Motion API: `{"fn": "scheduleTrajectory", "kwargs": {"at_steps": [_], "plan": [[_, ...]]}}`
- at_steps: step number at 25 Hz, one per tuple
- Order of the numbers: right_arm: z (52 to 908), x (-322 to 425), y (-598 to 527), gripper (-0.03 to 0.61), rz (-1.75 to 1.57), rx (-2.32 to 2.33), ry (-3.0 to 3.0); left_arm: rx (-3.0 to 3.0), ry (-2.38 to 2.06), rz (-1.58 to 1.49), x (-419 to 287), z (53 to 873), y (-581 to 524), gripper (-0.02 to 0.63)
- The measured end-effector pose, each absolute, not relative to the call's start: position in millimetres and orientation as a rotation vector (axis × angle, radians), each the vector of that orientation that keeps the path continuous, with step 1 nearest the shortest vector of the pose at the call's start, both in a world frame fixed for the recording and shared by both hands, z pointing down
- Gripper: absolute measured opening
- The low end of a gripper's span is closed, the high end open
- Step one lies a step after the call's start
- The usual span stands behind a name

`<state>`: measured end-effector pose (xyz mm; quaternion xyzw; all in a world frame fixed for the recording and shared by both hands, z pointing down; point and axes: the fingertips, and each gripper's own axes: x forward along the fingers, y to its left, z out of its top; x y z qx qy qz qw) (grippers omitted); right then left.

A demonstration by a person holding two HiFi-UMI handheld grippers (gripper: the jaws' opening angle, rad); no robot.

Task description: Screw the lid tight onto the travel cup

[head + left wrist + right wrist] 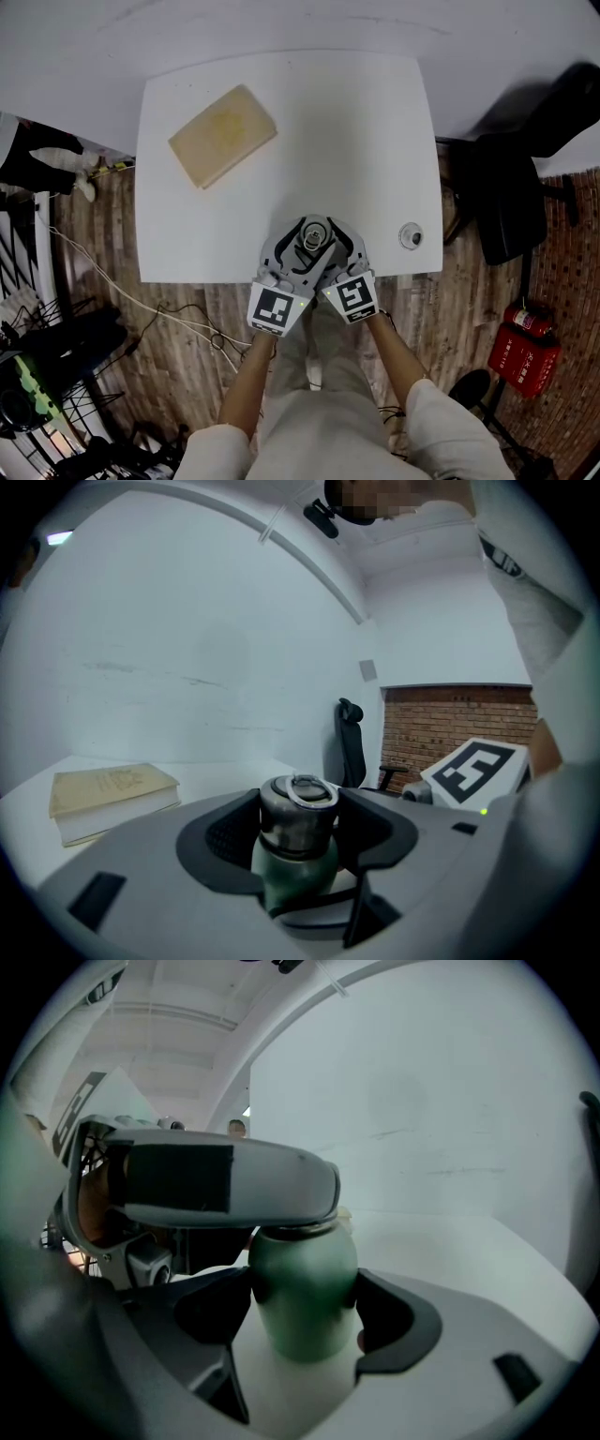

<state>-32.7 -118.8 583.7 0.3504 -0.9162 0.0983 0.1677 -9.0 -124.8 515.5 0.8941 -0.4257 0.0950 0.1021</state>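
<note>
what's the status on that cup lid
Status: left gripper jaws shut on the lid. Then right gripper jaws shut on the travel cup, upright. The book lies far off, not in the way.

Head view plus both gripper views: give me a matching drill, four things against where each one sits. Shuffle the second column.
Things
1. lid
2. green cup body
3. book
4. small round object

Places
A. near the right edge of the table, close to the person
B. between the jaws of the left gripper
C. far left part of the table
D. between the jaws of the right gripper

Pairs: 1-B, 2-D, 3-C, 4-A
</note>
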Motion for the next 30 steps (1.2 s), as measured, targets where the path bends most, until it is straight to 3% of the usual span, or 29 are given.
{"fn": "scheduleTrajectory", "kwargs": {"at_steps": [22, 30], "plan": [[585.5, -32.6, -118.9, 0.344, 0.255, 0.957, -2.617, 3.050, -0.419, 0.312, -1.1, 515.4, -116.2, 0.256], [585.9, -31.6, -119.0, 0.342, 0.242, 0.962, -2.612, 3.076, -0.402, 0.313, -1.5, 513.4, -116.3, 0.263]]}}
